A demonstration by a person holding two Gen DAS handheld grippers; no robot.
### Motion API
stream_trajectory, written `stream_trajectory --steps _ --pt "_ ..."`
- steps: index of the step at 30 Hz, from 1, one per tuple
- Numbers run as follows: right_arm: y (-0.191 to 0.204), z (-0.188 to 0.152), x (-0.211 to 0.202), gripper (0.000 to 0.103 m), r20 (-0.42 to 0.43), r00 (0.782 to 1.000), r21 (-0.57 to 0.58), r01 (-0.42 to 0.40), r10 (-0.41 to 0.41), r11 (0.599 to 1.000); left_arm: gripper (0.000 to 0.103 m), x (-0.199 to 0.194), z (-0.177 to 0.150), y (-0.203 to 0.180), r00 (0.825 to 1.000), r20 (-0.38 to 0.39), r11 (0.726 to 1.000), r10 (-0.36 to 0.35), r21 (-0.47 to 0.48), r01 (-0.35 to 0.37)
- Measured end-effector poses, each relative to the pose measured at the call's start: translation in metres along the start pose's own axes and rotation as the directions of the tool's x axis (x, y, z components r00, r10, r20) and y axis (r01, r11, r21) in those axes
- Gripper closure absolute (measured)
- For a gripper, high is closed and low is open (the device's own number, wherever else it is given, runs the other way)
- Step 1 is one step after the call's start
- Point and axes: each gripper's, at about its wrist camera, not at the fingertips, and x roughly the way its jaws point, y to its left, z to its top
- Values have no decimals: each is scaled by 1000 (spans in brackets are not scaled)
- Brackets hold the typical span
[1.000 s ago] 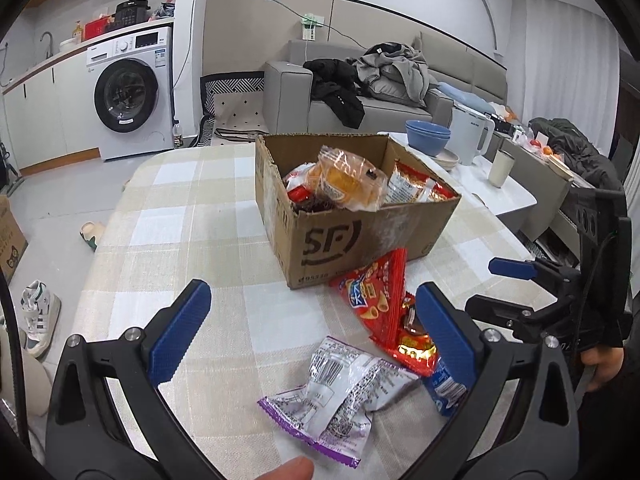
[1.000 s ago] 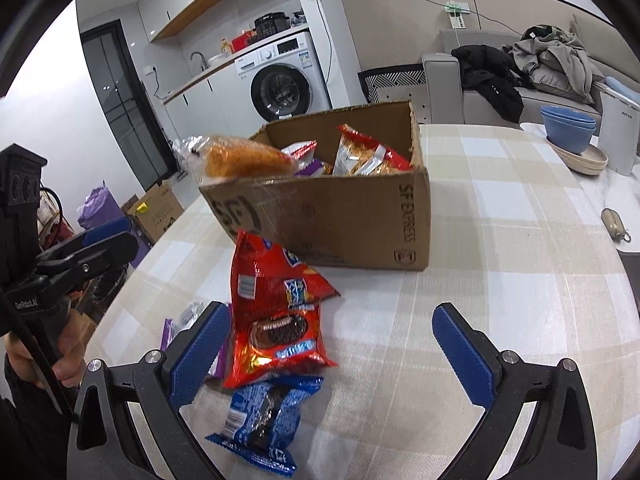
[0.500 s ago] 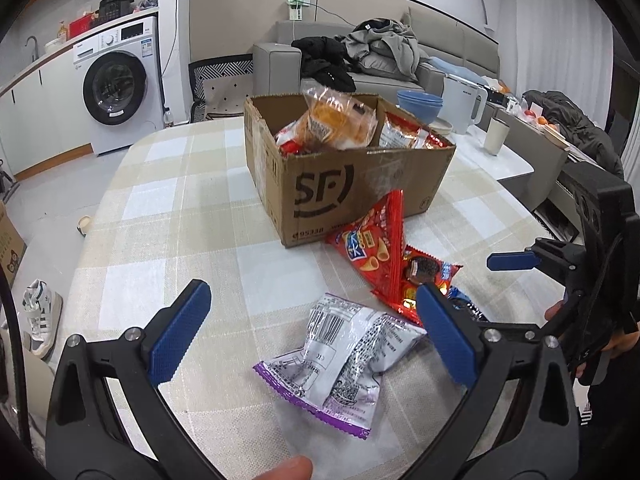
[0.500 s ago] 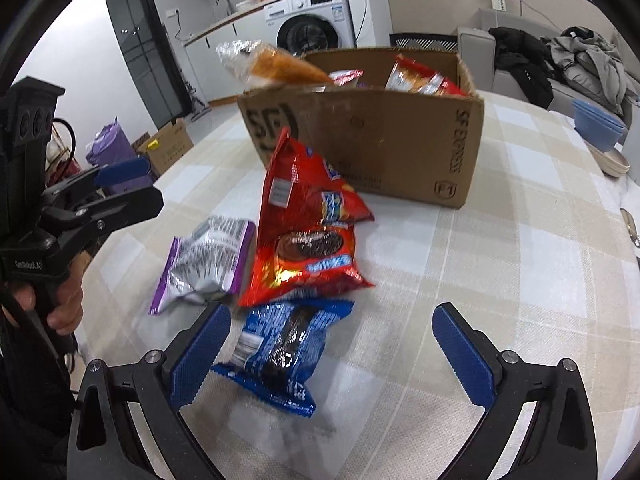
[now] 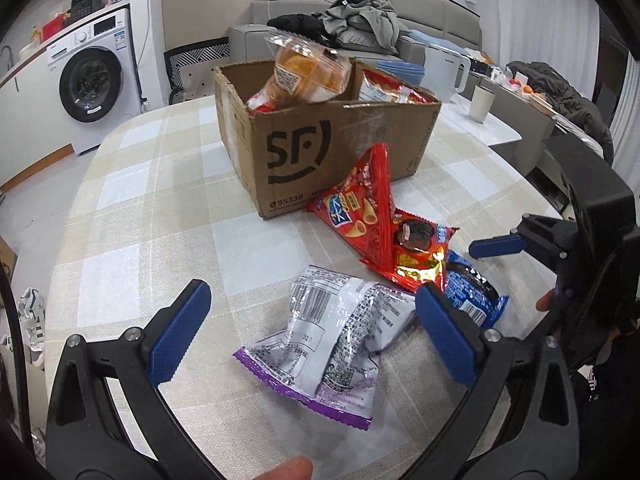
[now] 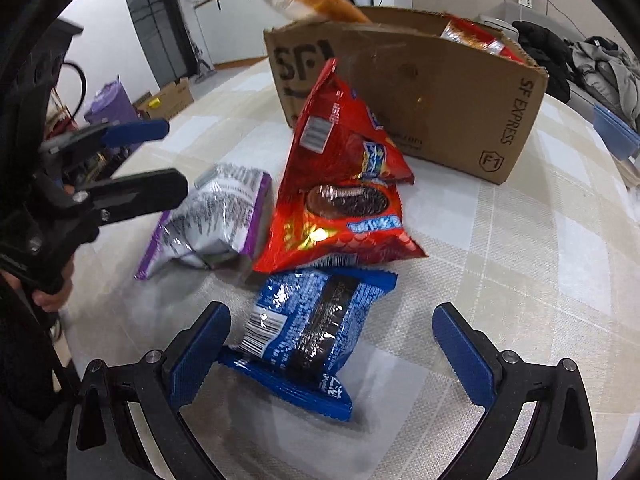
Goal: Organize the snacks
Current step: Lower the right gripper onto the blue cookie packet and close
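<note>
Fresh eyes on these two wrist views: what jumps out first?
The brown cardboard box printed SF, at the table's middle, overfilled: a clear bag of orange bread pokes above its rim. In front, a red snack bag leans against it, beside a blue cookie packet and a purple-edged silver packet. The open left gripper frames the silver packet, the open right gripper the blue one.
</note>
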Motion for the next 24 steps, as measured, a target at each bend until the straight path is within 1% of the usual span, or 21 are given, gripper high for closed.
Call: stream_trajectory --steps 4,6,9,19,22,24 --pt "-6 -6 -3 0 -21 999 -14 25 -25 1000 1 4 -2 -4 1000 -15 1000 -12 21 12" --pt "-13 -8 -7 0 -19 999 -11 37 -37 999 1 5 -3 -5 1000 -18 999 -19 29 19" --pt "-20 -9 -10 0 -13 1000 1 23 -23 1000 1 7 -4 -6 999 -27 999 -31 34 32" --pt "-4 -8 7 0 -33 999 -39 13 -15 999 1 13 -8 -7 998 -56 998 -32 48 35" --pt "0 -9 3 4 -38 999 -53 4 -6 999 1 15 -9 -5 997 -63 998 -35 44 38" --pt "2 -12 1 9 -35 999 -77 7 -10 997 1 17 -9 -4 997 -69 998 -35 40 38"
